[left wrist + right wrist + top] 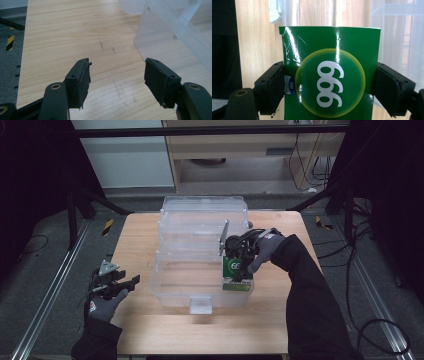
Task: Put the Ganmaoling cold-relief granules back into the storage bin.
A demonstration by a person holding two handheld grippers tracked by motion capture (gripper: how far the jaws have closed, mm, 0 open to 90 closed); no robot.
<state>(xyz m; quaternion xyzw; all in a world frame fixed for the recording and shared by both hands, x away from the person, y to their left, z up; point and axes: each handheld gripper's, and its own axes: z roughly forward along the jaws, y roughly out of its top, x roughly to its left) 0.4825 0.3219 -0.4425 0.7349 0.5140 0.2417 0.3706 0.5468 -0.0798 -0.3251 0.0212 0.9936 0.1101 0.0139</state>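
Inside 1 clear bin (pixel 170 285): 1 green box (pixel 237 275).

High view looks down over the table (pixel 150 330) – gripper views sit close, sharing the clear bin (pixel 200 245)

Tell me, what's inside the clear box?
A green carton stands at the right front of the clear box, with the right tongs clamped on it. Wood shows through elsewhere. The carton hides whatever is beneath it.
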